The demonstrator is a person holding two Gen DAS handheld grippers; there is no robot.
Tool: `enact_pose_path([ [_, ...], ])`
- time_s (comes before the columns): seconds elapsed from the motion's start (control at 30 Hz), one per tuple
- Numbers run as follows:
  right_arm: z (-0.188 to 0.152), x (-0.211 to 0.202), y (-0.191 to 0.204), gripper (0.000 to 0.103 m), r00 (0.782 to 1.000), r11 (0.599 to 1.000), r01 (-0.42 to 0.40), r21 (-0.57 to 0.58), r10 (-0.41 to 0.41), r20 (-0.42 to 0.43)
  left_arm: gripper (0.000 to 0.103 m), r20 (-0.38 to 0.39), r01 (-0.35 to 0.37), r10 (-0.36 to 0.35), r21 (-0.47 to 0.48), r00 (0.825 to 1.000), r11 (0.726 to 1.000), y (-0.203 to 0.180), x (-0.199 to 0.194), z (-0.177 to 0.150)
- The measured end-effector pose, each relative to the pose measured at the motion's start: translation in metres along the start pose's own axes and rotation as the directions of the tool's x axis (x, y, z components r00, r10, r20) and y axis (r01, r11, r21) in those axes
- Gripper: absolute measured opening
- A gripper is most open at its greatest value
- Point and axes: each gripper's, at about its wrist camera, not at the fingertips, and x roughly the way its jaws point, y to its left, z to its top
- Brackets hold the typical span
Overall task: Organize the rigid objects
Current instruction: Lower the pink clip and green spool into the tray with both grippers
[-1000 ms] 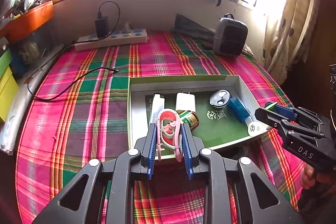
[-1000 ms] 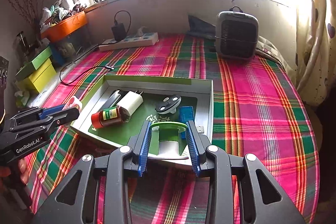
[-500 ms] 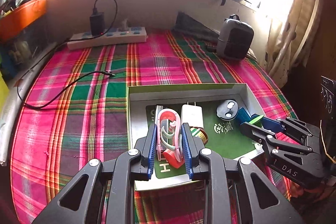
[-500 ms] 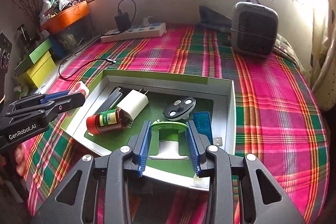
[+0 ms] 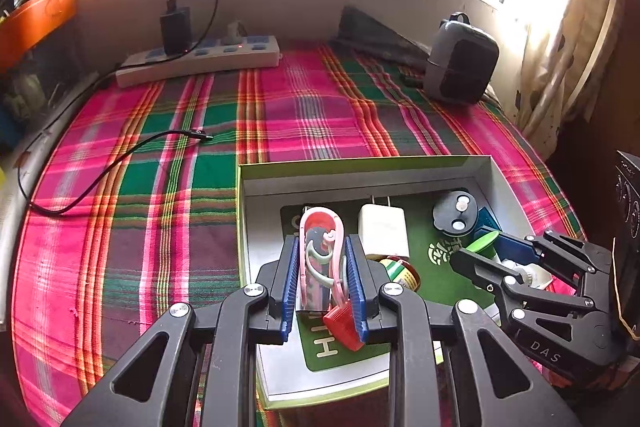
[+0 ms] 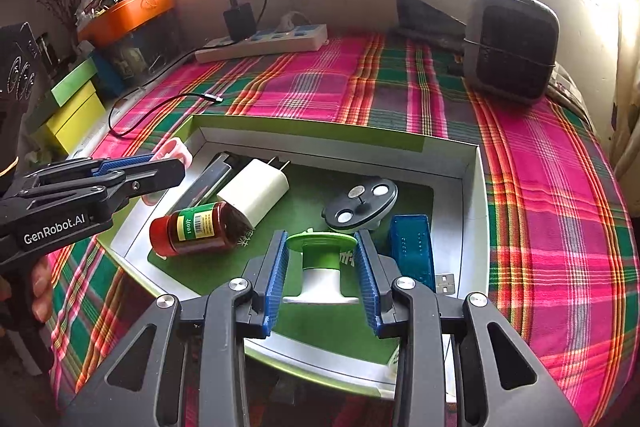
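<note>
Green-lined tray (image 6: 474,187) holds one jar (image 6: 196,229), one white charger (image 6: 254,191), one blue block (image 6: 412,251). My left gripper (image 5: 322,277) clamps one pink clip (image 5: 322,255) above it; my right gripper (image 6: 322,273) clamps one green spool (image 6: 320,263).

In the left wrist view, the left gripper (image 5: 323,281) and the pink clip (image 5: 322,259) it clamps cover most of the silver bar (image 5: 309,303) beneath, and the small jar (image 5: 402,271) peeks out only partly at lower centre. At lower right, the right gripper (image 5: 486,249) hides much of the green-topped spool (image 5: 482,241). The printing on the box (image 5: 360,167) floor stays unreadable. In the right wrist view, a hand (image 6: 40,287) is cut off at the left edge.
</note>
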Motion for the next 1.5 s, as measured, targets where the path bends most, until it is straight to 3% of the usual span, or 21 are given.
enact_pose_path([
  [1.3,-0.003,0.012,0.000,0.035,1.000,1.000,0.010,-0.010,-0.010,-0.024,0.023,-0.058,-0.006,0.006,0.002,0.998,1.000,0.000,0.024,-0.003],
  [1.5,-0.003,0.012,0.000,0.036,1.000,1.000,0.011,-0.005,-0.011,-0.023,0.028,-0.055,-0.002,0.003,0.010,0.998,1.000,-0.002,0.023,-0.004],
])
